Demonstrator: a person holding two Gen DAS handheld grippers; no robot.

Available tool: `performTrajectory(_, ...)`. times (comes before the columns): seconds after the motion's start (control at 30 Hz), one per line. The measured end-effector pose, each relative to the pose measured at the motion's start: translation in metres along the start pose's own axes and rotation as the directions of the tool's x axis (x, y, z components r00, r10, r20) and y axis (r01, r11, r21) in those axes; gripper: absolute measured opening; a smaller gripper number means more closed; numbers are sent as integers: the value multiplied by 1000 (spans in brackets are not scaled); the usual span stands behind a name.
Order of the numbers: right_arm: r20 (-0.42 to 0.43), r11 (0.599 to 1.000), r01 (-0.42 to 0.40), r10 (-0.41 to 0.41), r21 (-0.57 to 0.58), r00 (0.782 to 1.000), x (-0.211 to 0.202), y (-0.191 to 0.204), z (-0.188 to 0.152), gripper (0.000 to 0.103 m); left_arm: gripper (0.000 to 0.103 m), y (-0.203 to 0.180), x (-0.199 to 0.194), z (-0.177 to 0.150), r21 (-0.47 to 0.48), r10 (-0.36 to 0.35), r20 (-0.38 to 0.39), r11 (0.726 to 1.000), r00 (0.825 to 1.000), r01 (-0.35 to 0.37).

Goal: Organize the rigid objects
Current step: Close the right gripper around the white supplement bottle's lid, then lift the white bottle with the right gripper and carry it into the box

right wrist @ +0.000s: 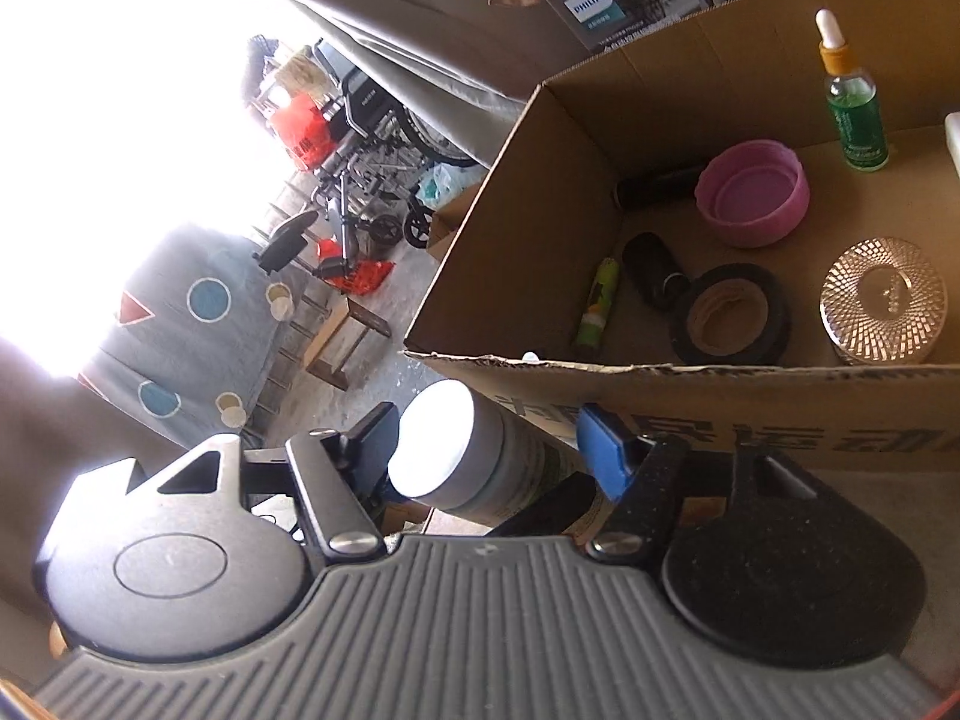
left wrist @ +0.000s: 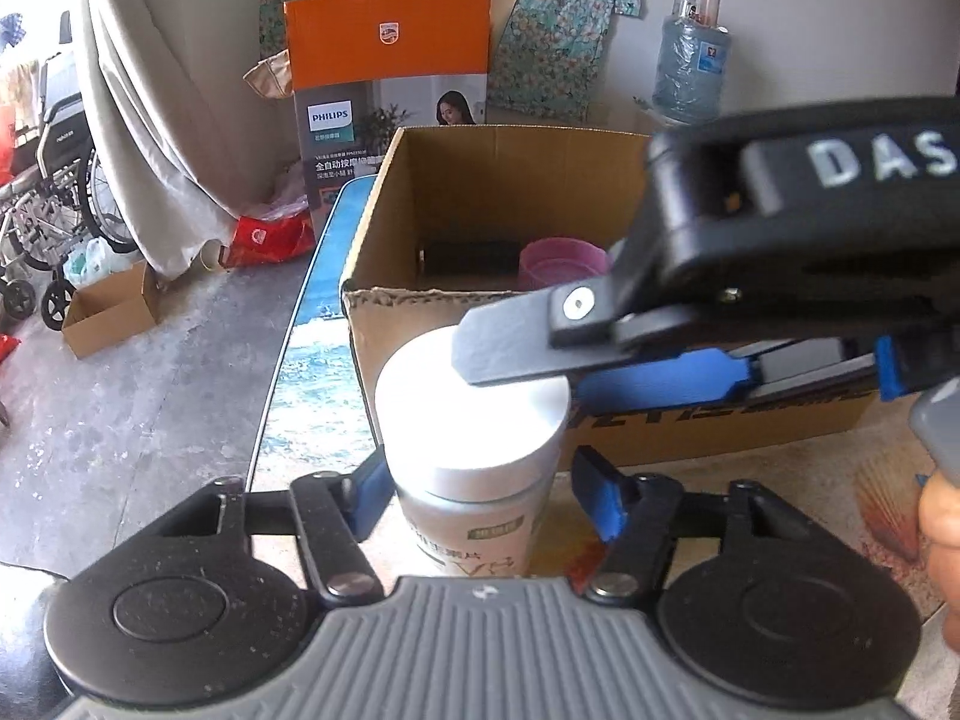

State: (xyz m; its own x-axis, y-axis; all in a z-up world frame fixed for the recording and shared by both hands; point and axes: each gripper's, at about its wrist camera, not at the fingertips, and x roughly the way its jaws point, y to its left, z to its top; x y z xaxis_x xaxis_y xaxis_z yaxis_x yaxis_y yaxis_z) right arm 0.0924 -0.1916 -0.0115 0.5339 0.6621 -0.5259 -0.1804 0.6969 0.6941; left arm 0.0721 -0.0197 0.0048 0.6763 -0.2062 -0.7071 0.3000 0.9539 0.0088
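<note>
Cluttered room, desk (left wrist: 750,480): white-capped bottle (left wrist: 474,420) at 6 o'clock of cardboard box (left wrist: 384,192), flanked by both half-spread hand-held grippers (left wrist: 480,492) (right wrist: 486,444), grip unclear; next pinch, lift into box.

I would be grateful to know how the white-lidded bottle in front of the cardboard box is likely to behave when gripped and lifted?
The white-lidded bottle looks like rigid plastic, so it probably won't deform. Its round, smooth sides may slip or twist between the pads. Standing tall and narrow beside the cardboard box, it could tip if nudged near the lid, then roll.
</note>
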Motion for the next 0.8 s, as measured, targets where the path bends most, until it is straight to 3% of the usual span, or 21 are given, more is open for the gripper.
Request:
performTrajectory(0.13,-16,1000,4,-4,7,1000,9,0,2,49,54,-1,-1,-2,-11,12,3,1000,1000,-12)
performTrajectory(0.3,-18,1000,-12,12,12,1000,10,0,0,42,54,2,0,-1,-23,9,1,1000,1000,-9)
performTrajectory(0.8,-14,1000,0,0,-3,1000,7,6,-3,41,54,3,-3,-4,-30,-2,1,1000,1000,2)
